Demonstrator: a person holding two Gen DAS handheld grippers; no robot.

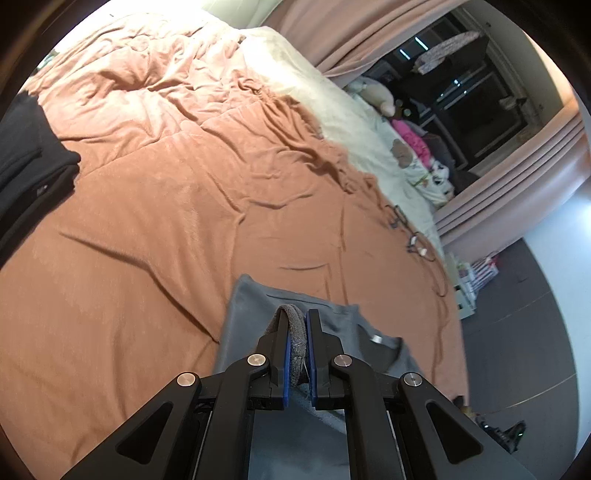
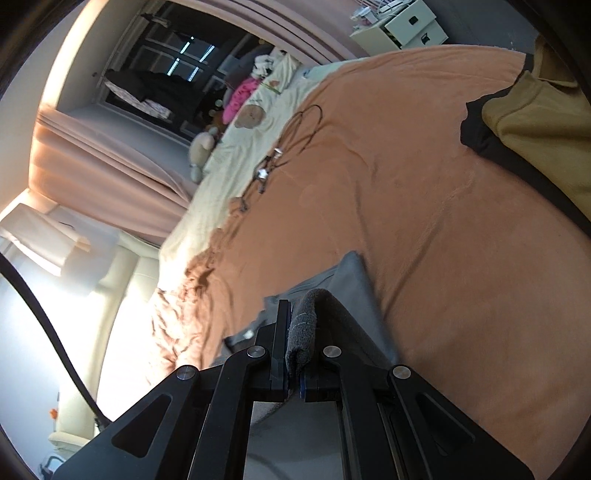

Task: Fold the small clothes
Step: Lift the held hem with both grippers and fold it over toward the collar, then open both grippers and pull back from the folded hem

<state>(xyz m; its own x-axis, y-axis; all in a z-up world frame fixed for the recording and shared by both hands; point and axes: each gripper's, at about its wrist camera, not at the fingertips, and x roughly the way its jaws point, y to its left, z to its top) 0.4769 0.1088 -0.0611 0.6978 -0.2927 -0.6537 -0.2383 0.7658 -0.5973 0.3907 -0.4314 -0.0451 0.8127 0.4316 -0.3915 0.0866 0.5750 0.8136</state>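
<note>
A small grey garment (image 1: 255,314) hangs over the orange bedspread (image 1: 166,206), held up by both grippers. My left gripper (image 1: 298,317) is shut on a thick grey edge of the garment, which bulges out between the blue pads. In the right wrist view the same grey garment (image 2: 351,284) drapes away from the jaws. My right gripper (image 2: 301,306) is shut on a folded grey edge of it. A small label shows on the cloth (image 1: 377,338). The part of the garment below each gripper is hidden by the gripper bodies.
Dark folded clothes (image 1: 29,158) lie at the left of the bed. A mustard and black garment (image 2: 532,122) lies at the bed's far side. Cables (image 2: 291,144) rest near a cream blanket (image 2: 236,155). Pink curtains (image 1: 517,184) and white drawers (image 2: 402,26) stand beside the bed.
</note>
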